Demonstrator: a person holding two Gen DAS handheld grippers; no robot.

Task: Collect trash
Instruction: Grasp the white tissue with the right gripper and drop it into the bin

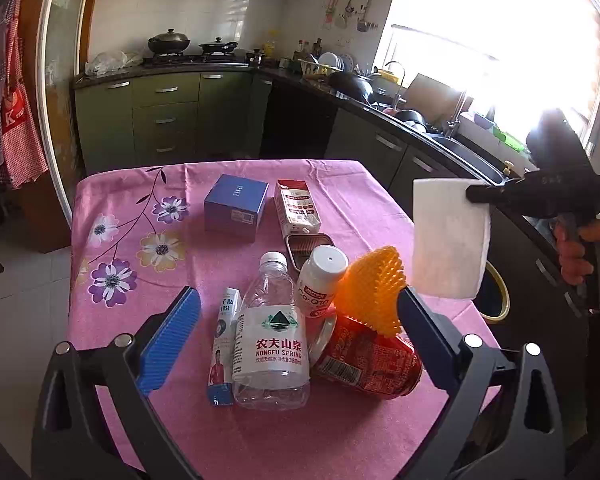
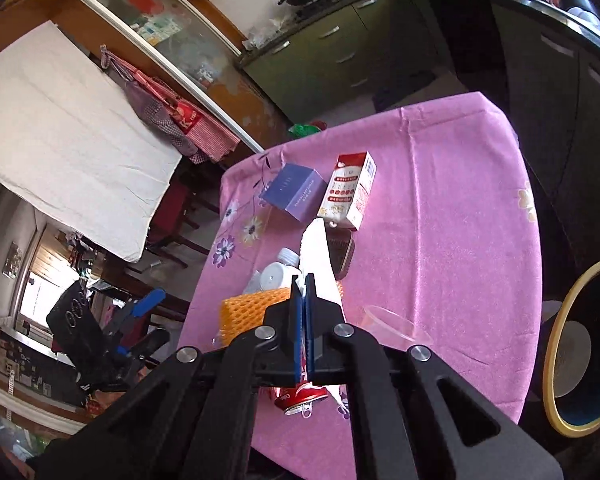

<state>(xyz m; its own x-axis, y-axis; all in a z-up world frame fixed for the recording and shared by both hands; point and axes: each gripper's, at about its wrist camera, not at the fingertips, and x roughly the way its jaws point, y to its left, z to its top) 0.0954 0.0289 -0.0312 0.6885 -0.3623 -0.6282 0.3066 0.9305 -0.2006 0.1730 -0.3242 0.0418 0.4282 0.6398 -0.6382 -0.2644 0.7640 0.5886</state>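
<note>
Mid-carry, by the look of it: right gripper clamped flat on a white tissue, blue pads nearly meeting at frame centre of the right view, sheet standing edge-on ahead of them. Same tissue seen at right of the left view, hanging in the air above the table's right edge, pinched at its upper right corner by the right gripper, hand on the trigger beneath. Likely next: swing right and down to the bin, yellow-rimmed, dark inside, on the floor at the right edge of the right view just off the table; then spread the pads over the mouth so the sheet drops inside. Light and limp, so could cling to a pad or drift past the rim. Left gripper spread wide, holding nothing, poised low in frame over the nearest clutter, tilted slightly downward. Between its pads, near first: water bottle lying flat, small carton just left of it, red can on its side to the right, orange mesh resting on the can. Behind those, white pill bottle, then a small tin. Farther up the pink tablecloth, milk carton and blue box near centre. Clear cup at lower right of the right view only. Plenty left to collect.
</note>
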